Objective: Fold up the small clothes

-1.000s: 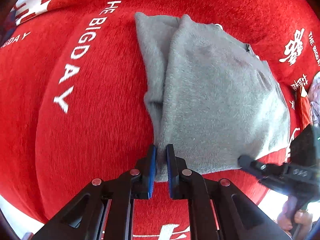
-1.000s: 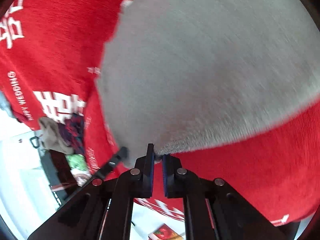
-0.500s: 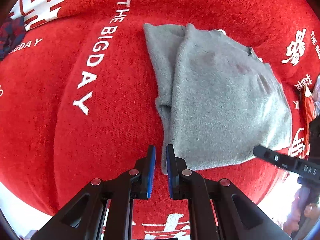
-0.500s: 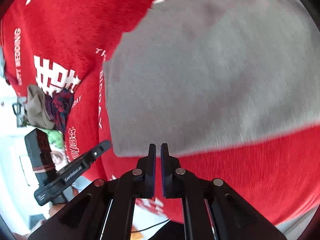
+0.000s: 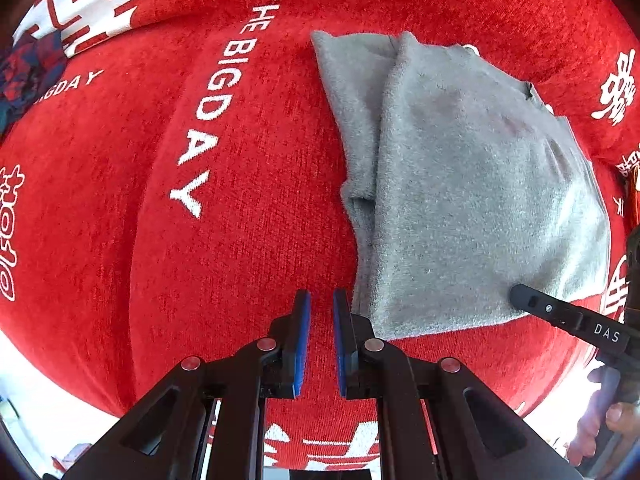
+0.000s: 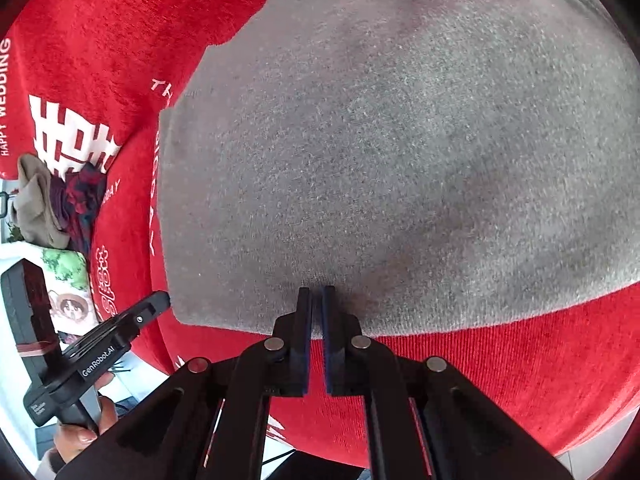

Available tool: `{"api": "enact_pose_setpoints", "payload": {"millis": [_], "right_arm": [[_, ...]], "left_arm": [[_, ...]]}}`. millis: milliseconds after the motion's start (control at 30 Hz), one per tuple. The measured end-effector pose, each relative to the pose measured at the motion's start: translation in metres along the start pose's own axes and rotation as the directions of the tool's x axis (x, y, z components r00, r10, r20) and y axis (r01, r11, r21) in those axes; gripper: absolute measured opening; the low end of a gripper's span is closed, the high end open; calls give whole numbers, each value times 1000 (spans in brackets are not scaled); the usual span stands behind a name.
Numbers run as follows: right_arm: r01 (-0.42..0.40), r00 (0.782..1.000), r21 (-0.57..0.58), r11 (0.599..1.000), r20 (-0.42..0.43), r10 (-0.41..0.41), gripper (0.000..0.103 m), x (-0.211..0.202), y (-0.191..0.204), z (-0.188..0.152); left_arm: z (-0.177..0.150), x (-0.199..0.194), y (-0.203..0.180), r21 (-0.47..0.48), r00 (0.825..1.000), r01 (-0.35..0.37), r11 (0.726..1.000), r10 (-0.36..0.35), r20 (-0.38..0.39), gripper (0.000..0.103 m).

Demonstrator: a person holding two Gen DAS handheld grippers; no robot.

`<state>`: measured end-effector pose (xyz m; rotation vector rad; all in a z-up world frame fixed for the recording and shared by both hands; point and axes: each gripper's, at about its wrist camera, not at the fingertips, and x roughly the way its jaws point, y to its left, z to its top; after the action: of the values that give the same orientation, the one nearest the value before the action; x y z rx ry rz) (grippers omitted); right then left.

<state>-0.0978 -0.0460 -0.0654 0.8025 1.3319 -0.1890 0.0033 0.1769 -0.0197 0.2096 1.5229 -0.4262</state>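
A grey fleece garment (image 5: 472, 184) lies folded flat on the red cloth (image 5: 200, 240); a narrower folded strip shows along its left side. It fills the right wrist view (image 6: 400, 152). My left gripper (image 5: 319, 300) hovers just left of the garment's near corner, its jaws a small gap apart and empty. My right gripper (image 6: 317, 294) is shut, with its tips resting on the garment's near edge; no cloth shows between them. Its tip also shows in the left wrist view (image 5: 520, 294). The left gripper shows in the right wrist view (image 6: 160, 300).
The red cloth carries white lettering (image 5: 216, 104). A pile of other clothes, beige and dark red (image 6: 52, 204), lies at the cloth's far left edge. The cloth's near edge drops off to a light floor (image 6: 136, 384).
Both grippers let go of the garment's near edge and drew back. The left one shifted left off the corner. The right one moved back over the garment's edge. The garment now lies flat.
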Motion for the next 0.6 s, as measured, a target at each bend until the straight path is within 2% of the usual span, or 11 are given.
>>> {"api": "enact_pose_setpoints", "payload": {"millis": [33, 67, 133, 433, 500, 567, 600], "right_arm": [[0, 1000, 1, 1000, 1, 0, 5, 1, 1, 0], [1, 1000, 1, 1000, 3, -1, 5, 1, 1, 0], [2, 1000, -1, 1000, 7, -2, 5, 1, 0, -1], [-9, 1000, -7, 1000, 0, 9, 7, -2, 8, -2], [-19, 1000, -13, 1000, -2, 19, 19, -4, 10, -4], [-41, 999, -18, 999, -3, 41, 47, -6, 13, -7], [-49, 999, -21, 999, -3, 49, 49, -7, 15, -9]], "left_arm": [[0, 0, 1, -8, 1000, 2, 1000, -2, 1, 45], [1, -1, 2, -17, 1000, -5, 1000, 5, 3, 101], [0, -9, 3, -31, 998, -32, 999, 34, 48, 102], [8, -12, -8, -13, 994, -99, 995, 100, 50, 102], [10, -12, -8, -17, 995, -91, 996, 91, 47, 102], [12, -7, -9, -5, 995, -96, 995, 96, 29, 102], [12, -4, -12, 0, 995, -101, 995, 101, 19, 102]]}}
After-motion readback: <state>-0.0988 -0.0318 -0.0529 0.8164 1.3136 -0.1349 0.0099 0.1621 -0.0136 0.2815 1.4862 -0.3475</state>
